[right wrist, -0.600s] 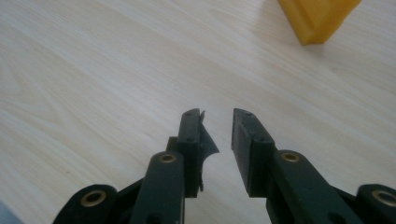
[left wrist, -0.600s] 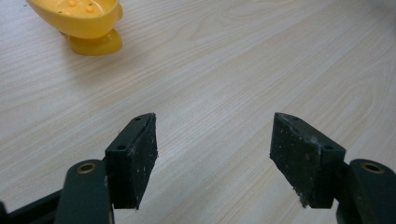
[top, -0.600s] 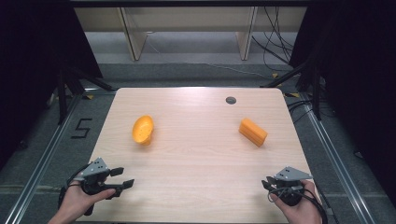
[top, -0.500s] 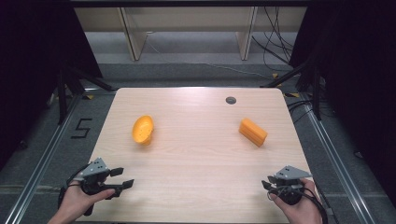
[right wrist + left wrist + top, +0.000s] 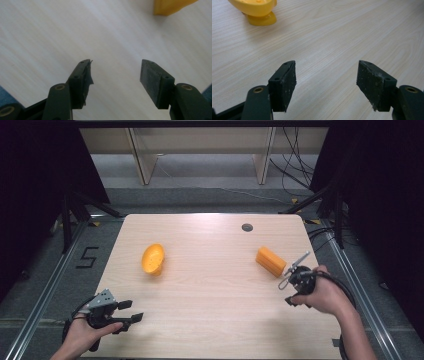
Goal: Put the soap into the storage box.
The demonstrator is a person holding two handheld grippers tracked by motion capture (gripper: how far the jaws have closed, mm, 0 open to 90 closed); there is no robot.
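An orange bowl-shaped piece (image 5: 153, 258) lies tipped on the wooden table (image 5: 210, 320) at centre left; its yellow body (image 5: 255, 10) is at the top left of the left gripper view. An orange block (image 5: 270, 261) lies at centre right. My left gripper (image 5: 127, 312) rests near the front left corner, open, with bare wood between the jaws (image 5: 325, 75). My right gripper (image 5: 288, 287) hovers just right of and nearer than the block, open with nothing in it (image 5: 115, 72). The block's corner (image 5: 172, 6) sits beyond the right jaw in a blurred view.
A small dark grommet hole (image 5: 247, 227) sits near the table's far edge. Metal rails run along both sides of the table, and a "5" mark (image 5: 86, 257) is on the floor at left. Cables (image 5: 300, 175) hang beyond the far right corner.
My right hand has travelled from the front right corner forward to just beside the orange block. The left hand has stayed put, and both objects lie where they were.
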